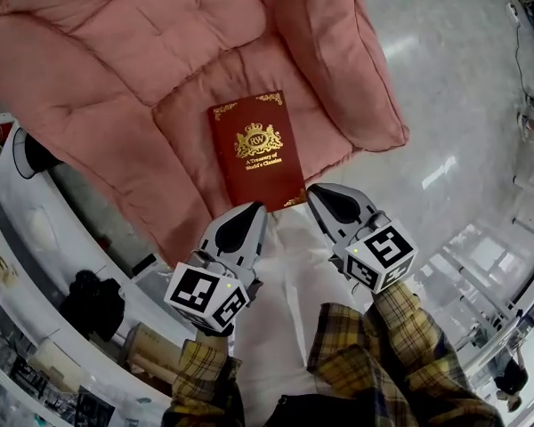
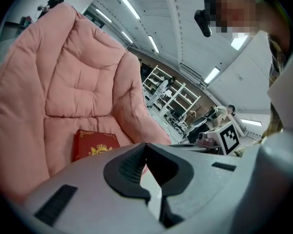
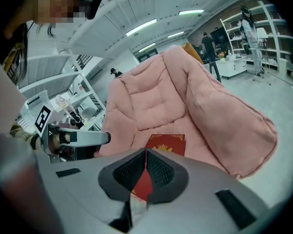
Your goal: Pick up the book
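Observation:
A dark red book (image 1: 256, 152) with a gold crest lies flat on the seat of a pink cushioned chair (image 1: 116, 52). My left gripper (image 1: 254, 208) hangs just short of the book's near edge, with its jaws closed to a point and nothing between them. My right gripper (image 1: 317, 192) is beside it at the book's near right corner, also shut and empty. In the left gripper view the book (image 2: 90, 145) lies ahead past the shut left gripper (image 2: 146, 145). In the right gripper view the book (image 3: 167, 143) sits just beyond the shut right gripper (image 3: 146, 151).
The chair's padded back and arms (image 3: 219, 111) rise around the seat. A white counter with clutter (image 1: 36, 229) runs along the left. Glossy floor (image 1: 454, 60) lies to the right. Plaid sleeves (image 1: 374, 345) show below the grippers. Shelves and people stand far off.

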